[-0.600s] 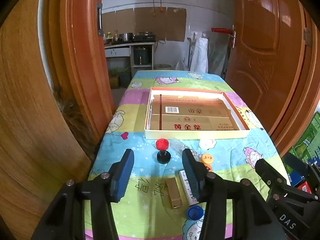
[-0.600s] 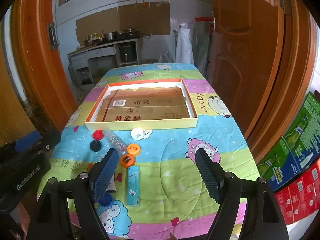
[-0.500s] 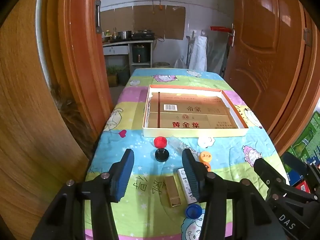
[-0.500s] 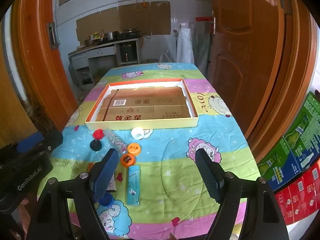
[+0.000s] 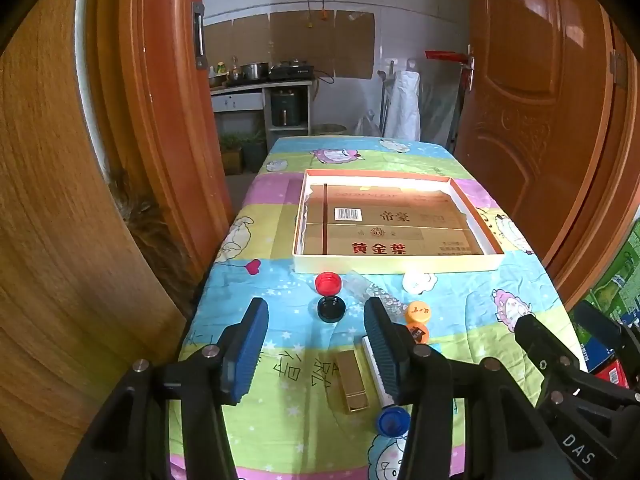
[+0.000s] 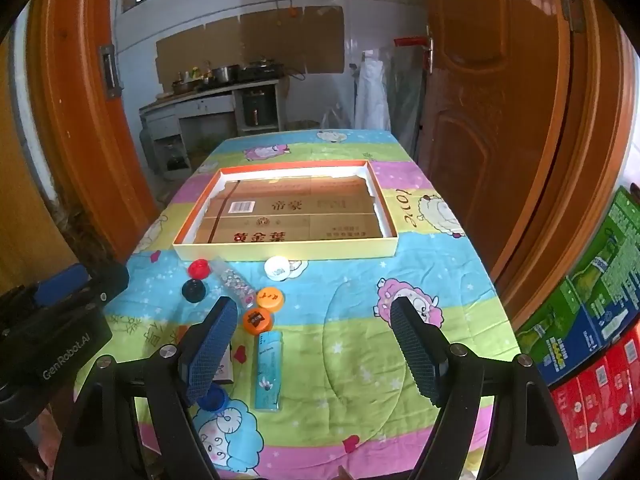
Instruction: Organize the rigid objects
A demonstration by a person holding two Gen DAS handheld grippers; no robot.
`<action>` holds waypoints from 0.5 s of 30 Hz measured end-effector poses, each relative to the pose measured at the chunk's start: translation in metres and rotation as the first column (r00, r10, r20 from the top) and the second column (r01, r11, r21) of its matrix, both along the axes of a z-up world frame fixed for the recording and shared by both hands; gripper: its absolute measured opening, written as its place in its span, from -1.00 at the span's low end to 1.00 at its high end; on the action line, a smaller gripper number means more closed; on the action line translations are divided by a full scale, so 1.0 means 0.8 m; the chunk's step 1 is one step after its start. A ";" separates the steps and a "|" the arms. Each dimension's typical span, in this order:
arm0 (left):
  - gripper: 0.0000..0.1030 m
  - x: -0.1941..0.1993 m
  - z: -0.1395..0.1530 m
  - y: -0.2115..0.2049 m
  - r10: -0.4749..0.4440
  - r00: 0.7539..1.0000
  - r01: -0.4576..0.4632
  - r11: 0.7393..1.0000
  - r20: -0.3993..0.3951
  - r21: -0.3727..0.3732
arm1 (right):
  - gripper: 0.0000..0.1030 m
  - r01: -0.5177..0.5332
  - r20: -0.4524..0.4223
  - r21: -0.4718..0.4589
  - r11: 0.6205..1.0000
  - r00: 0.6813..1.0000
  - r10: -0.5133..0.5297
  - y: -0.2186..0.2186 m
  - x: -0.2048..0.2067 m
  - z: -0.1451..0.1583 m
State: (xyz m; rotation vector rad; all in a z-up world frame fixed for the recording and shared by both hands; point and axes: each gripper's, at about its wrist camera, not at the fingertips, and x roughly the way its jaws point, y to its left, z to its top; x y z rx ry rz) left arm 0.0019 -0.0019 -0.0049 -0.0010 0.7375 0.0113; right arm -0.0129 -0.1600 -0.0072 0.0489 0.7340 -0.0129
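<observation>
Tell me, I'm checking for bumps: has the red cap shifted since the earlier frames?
No. The red cap still lies just before the near wall of the tray, beside the black cap, as earlier.

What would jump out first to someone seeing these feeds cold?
The big shallow box, lined with printed cardboard, lies mid-table on the bright cartoon cloth. Just in front of it lie scattered caps: red, black, white, two orange, plus a teal lighter. Both grippers, left and right, hover open and empty.
</observation>
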 end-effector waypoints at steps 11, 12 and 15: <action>-0.02 -0.001 0.000 0.001 -0.001 1.000 0.001 1.000 -0.007 -0.006 | 0.56 -0.003 -0.001 0.001 1.000 1.000 0.003 0.001 -0.002 0.001; -0.02 -0.001 0.000 0.001 0.000 1.000 0.000 1.000 -0.007 -0.006 | 0.56 -0.003 -0.002 0.000 1.000 1.000 0.003 0.001 -0.001 0.001; -0.02 -0.001 0.001 0.001 0.000 1.000 0.000 1.000 -0.008 -0.004 | 0.56 -0.002 -0.002 0.000 1.000 1.000 0.002 0.001 -0.002 0.001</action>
